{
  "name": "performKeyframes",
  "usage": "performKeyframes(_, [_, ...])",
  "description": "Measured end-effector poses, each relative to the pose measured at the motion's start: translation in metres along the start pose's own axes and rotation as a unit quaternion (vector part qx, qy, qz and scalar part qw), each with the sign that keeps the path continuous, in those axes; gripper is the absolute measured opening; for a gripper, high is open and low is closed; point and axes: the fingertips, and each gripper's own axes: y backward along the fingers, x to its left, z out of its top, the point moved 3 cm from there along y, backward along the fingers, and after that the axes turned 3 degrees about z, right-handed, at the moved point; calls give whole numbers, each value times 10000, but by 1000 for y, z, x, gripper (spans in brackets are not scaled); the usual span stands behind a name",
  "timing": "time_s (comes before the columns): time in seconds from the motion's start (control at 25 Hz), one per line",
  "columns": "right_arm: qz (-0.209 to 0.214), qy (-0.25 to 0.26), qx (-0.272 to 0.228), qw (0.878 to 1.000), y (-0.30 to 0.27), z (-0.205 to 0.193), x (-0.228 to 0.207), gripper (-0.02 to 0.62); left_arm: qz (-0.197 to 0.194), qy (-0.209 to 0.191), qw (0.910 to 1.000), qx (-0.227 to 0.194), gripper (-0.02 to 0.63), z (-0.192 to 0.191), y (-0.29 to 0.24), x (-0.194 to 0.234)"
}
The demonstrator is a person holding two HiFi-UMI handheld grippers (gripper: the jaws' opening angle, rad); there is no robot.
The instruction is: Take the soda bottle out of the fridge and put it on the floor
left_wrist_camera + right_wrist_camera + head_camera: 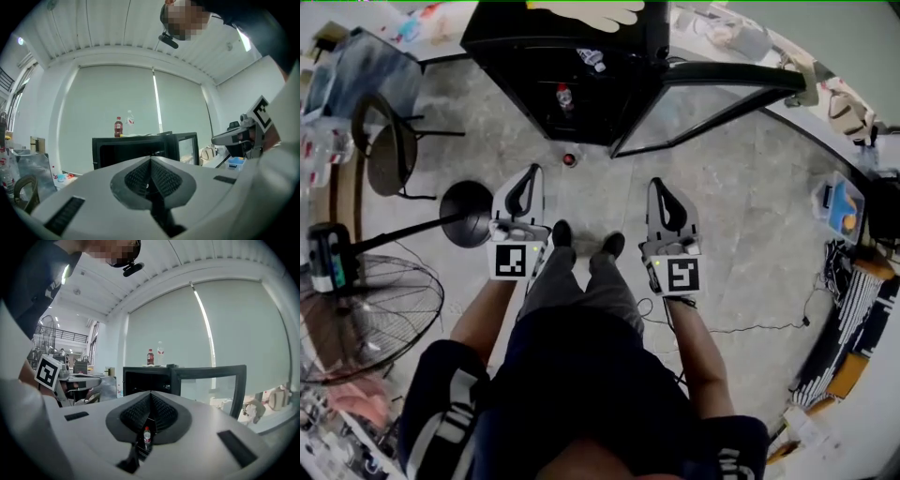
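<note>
On the grey stone floor [750,187], just in front of the open black fridge [516,37], stands a small clear red-capped soda bottle [569,159], so the task looks finished; the left gripper [528,183] and right gripper [664,197] hang closed and empty, well back from it

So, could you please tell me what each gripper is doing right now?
Left gripper: closed, holding nothing.
Right gripper: closed, holding nothing.

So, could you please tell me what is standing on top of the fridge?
A dark soda bottle and a clear bottle stand side by side on the fridge. The rest of its top is seen edge-on, so hidden.
</note>
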Motion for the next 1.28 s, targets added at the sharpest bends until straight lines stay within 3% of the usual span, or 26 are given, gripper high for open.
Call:
performKeyframes(0.52, [-651,115,-341,9972,72,72,-12,18,107,-79,9992,-371,25,83,35,-13])
performKeyframes(0.76, [-936,180,-319,9949,94,91,-17,18,68,-121,9991,-412,25,101,43,-19])
performKeyframes(1.28, [-1152,161,-153,9931,111,102,-20,18,11,-110,9994,-340,25,115,42,-28])
